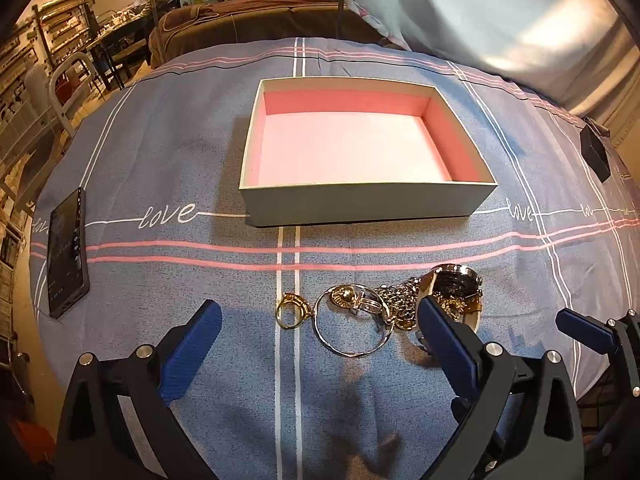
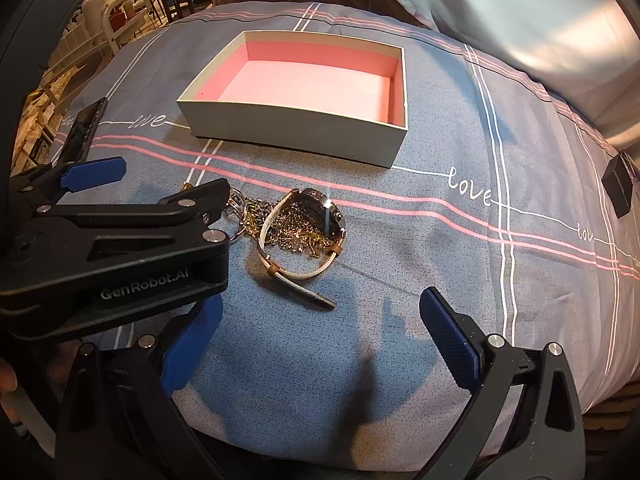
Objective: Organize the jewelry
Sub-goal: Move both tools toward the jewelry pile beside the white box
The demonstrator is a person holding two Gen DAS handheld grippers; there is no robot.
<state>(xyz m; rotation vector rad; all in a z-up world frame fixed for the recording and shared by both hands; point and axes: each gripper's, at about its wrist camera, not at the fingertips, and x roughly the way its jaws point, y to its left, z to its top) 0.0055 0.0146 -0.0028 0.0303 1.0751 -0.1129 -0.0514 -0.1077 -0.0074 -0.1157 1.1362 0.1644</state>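
Observation:
An open white box [image 1: 360, 204] with a pink lining sits on the blue-grey bedsheet, nothing inside it. Nearer me lies a jewelry pile: a gold ring [image 1: 292, 312], a silver bangle [image 1: 352, 330], tangled gold chains [image 1: 400, 300] and a watch [image 1: 456, 284] with a pale strap. My left gripper [image 1: 320, 340] hovers open just short of the ring and bangle, its right finger beside the watch. In the right wrist view the watch [image 2: 316, 216] and chains [image 2: 296, 240] lie ahead of my open right gripper [image 2: 320, 332]. The left gripper [image 2: 160, 184] hides the ring there. The box [image 2: 296, 132] lies beyond.
A black phone [image 1: 68, 252] lies on the sheet at the left. A small black box [image 1: 596, 152] sits near the right edge. A shiny grey pillow [image 1: 500, 20] rises at the back right. The bed drops off at the left toward chairs and shelves.

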